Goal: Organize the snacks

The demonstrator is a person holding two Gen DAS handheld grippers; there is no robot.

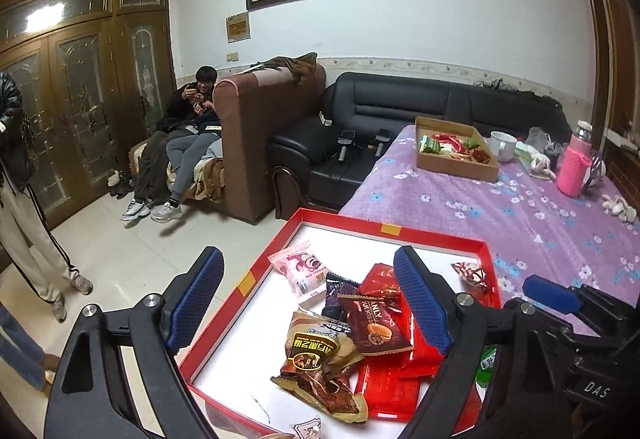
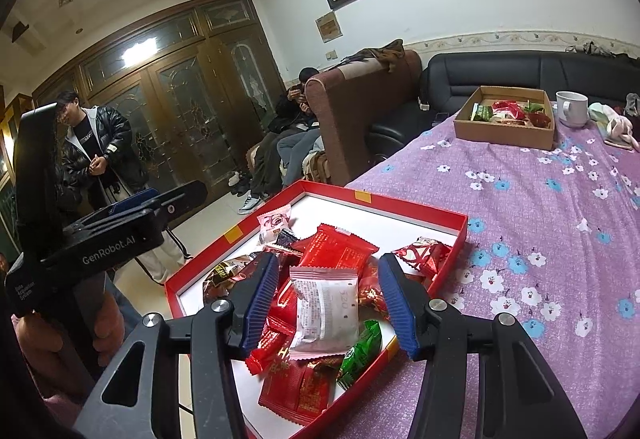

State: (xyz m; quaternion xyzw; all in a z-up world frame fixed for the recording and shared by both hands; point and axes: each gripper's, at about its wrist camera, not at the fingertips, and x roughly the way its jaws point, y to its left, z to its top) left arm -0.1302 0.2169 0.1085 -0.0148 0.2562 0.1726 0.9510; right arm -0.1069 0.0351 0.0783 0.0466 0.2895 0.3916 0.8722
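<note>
A red tray (image 1: 384,228) (image 2: 416,205) with a white floor sits at the near corner of the table. It holds a loose pile of packets. Among them are a brown biscuit packet (image 1: 376,327), a pink one (image 1: 298,271), flat red ones (image 2: 334,251) and a green one (image 2: 360,353). My left gripper (image 1: 307,253) hovers open over the pile's left part, touching nothing. My right gripper (image 2: 328,259) is open around a white packet (image 2: 326,307) that lies on top of the pile, and its pads stand clear of it. A cardboard box (image 1: 456,164) (image 2: 504,137) with several snacks stands farther back.
The table wears a purple flowered cloth (image 2: 540,223). A white mug (image 1: 502,145) (image 2: 572,109) and a pink bottle (image 1: 574,167) stand near the box. Beyond are a black sofa (image 1: 400,107) and a brown armchair (image 1: 260,135). One person sits there and another person (image 2: 96,155) stands at the left.
</note>
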